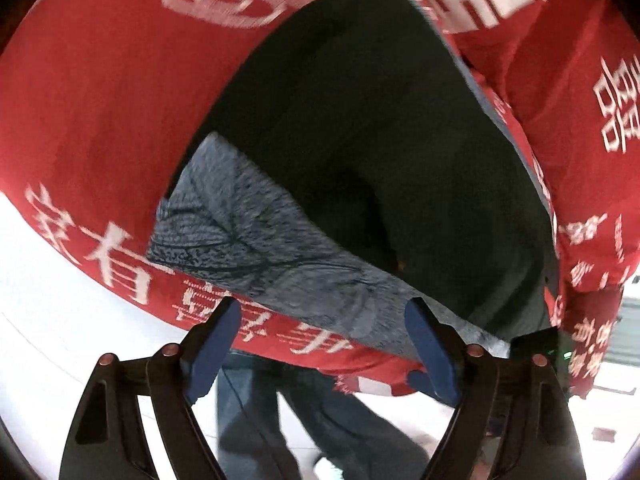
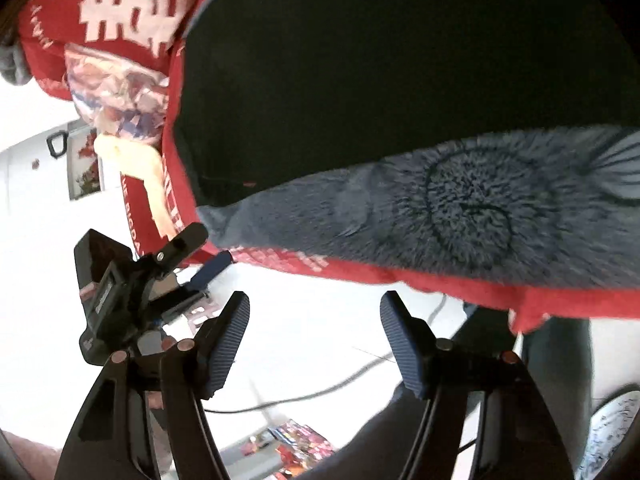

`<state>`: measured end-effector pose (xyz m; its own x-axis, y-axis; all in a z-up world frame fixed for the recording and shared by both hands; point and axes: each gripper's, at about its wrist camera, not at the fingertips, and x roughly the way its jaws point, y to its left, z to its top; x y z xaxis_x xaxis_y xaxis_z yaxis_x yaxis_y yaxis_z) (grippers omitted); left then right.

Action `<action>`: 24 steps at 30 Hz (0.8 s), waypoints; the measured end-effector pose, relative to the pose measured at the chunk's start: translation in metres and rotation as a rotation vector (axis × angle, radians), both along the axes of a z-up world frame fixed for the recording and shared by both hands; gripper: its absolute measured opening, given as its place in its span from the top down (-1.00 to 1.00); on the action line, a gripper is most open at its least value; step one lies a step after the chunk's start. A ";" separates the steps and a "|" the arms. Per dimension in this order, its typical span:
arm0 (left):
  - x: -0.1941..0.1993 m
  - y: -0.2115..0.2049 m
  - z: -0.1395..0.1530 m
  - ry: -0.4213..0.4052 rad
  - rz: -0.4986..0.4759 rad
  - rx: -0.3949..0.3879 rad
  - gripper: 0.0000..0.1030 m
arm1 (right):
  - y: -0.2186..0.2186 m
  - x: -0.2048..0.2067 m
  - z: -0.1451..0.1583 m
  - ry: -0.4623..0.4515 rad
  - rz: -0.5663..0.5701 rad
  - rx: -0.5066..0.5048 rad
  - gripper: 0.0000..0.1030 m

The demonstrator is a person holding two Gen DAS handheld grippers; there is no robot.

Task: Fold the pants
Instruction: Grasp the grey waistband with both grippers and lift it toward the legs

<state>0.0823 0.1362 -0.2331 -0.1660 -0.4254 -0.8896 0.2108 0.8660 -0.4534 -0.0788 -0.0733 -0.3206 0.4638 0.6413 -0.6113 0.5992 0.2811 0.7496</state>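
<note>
1 dark pants [image 1: 360,140], 2 spread grippers [image 1: 320,344] [image 2: 316,344]

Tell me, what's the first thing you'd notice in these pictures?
The bright red cloth with big white characters fills the top and sides of the left wrist view. On it lie dark pants whose fuzzy grey lining shows in both views. Both the left gripper and right gripper are open, holding nothing.

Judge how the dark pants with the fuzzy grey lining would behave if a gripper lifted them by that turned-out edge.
Likely floppy: the pants lie flat and the lining folds back in soft creases, so they should drape rather than hold shape. Probably not slippery: the grey pile looks thick and should catch on ribbed pads. The plush suggests some bulk, so a thicker pinch. Both grippers, left and right, are open.
</note>
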 end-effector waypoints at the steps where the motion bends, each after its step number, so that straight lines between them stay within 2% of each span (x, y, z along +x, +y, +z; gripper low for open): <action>1: 0.001 0.003 -0.010 0.026 0.028 -0.021 -0.65 | -0.001 -0.002 -0.010 -0.001 -0.031 0.013 -0.39; 5: 0.005 0.007 -0.022 0.075 0.081 -0.060 -0.66 | -0.010 -0.002 -0.015 -0.037 -0.098 0.052 -0.39; 9: 0.008 0.002 -0.007 0.055 0.062 -0.130 -0.66 | -0.026 0.008 0.027 -0.191 -0.158 0.025 -0.39; 12: 0.015 -0.010 0.000 0.032 0.045 -0.156 -0.66 | -0.038 0.015 0.047 -0.240 -0.156 -0.005 -0.39; 14: 0.019 -0.019 -0.004 0.024 0.034 -0.122 -0.65 | -0.037 0.009 0.044 -0.223 -0.146 -0.009 -0.39; 17: 0.021 -0.019 -0.006 0.007 0.038 -0.095 -0.50 | -0.037 -0.013 0.027 -0.160 -0.163 -0.033 -0.39; 18: 0.021 -0.017 -0.005 0.001 0.034 -0.078 -0.27 | -0.044 -0.021 0.017 -0.147 -0.178 -0.033 -0.39; 19: 0.021 -0.015 -0.005 0.002 0.028 -0.067 -0.10 | -0.051 -0.035 0.012 -0.127 -0.210 -0.030 -0.39; 21: 0.024 -0.010 -0.006 0.016 0.031 -0.061 0.07 | -0.066 -0.068 -0.002 -0.087 -0.313 -0.006 -0.39; 24: 0.027 -0.010 -0.006 0.035 0.022 -0.050 0.12 | -0.079 -0.093 -0.008 -0.084 -0.435 0.052 -0.35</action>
<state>0.1095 0.1259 -0.2390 -0.1870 -0.4728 -0.8611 0.1748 0.8465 -0.5028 -0.1715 -0.1521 -0.3284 0.7439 0.4039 -0.5324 0.5900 -0.0229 0.8071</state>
